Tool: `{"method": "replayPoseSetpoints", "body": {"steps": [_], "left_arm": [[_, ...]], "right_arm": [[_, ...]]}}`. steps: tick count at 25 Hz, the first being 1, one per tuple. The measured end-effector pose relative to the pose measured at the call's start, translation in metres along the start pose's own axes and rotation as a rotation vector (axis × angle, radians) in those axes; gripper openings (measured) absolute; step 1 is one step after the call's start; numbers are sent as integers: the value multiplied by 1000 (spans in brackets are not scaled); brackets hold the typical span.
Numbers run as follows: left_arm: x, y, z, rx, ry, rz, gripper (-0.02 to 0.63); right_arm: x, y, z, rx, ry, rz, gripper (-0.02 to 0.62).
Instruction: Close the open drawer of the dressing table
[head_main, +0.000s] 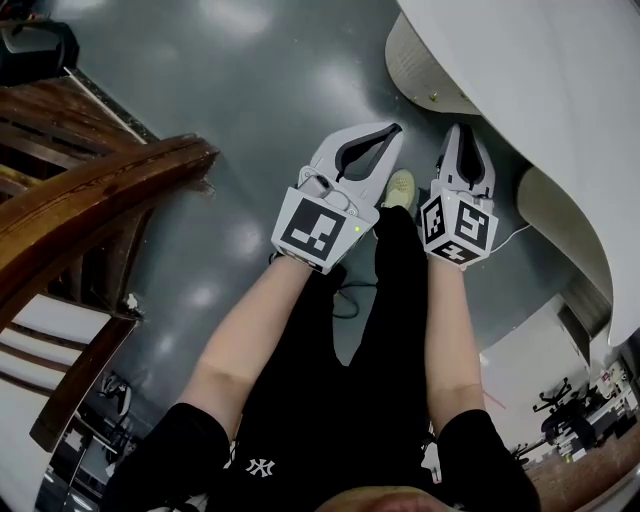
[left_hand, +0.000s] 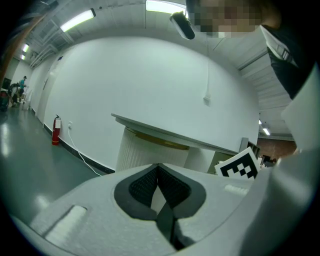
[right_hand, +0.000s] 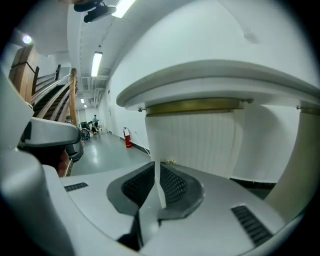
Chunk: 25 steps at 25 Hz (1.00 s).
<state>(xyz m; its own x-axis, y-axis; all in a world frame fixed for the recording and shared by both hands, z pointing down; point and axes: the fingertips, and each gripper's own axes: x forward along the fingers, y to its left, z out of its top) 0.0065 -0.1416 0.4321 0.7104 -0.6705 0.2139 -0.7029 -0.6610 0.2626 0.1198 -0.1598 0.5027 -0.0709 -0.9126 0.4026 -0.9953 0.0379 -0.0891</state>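
The white dressing table (head_main: 530, 70) fills the upper right of the head view. Its ribbed, curved drawer front (head_main: 415, 60) juts out from under the top, with a small knob (head_main: 433, 97) on it. My left gripper (head_main: 393, 130) hangs over the floor just left of the drawer, shut with nothing in it. The right gripper (head_main: 467, 130) points at the table's edge below the drawer, its jaws a narrow slit apart and empty. The ribbed front (left_hand: 145, 150) stands ahead of the left gripper (left_hand: 159, 166). Closer and larger, the front (right_hand: 200, 135) faces the right gripper (right_hand: 157, 167).
A dark wooden chair (head_main: 90, 200) stands at the left. The person's black-trousered legs and a pale shoe (head_main: 400, 188) are under the grippers on grey floor. A thin cable (head_main: 510, 240) runs by the table's base. A red fire extinguisher (left_hand: 56, 130) is by the far wall.
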Motion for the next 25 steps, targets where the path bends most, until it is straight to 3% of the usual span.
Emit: {"method": "replayPoseSetpoints", "body": {"steps": [8,14,25], "left_arm": [[-40,-33,54,3,25,-7,11],[-79,-65,119,16,26,-16,11],[-134,-109,230,32,-42,-2,11]], "right_arm": [[-68,32,72,18,-35,69,20],[-127,64,148,7,-77,150,17],[-212,96,257,-36,-173,216,15]]}}
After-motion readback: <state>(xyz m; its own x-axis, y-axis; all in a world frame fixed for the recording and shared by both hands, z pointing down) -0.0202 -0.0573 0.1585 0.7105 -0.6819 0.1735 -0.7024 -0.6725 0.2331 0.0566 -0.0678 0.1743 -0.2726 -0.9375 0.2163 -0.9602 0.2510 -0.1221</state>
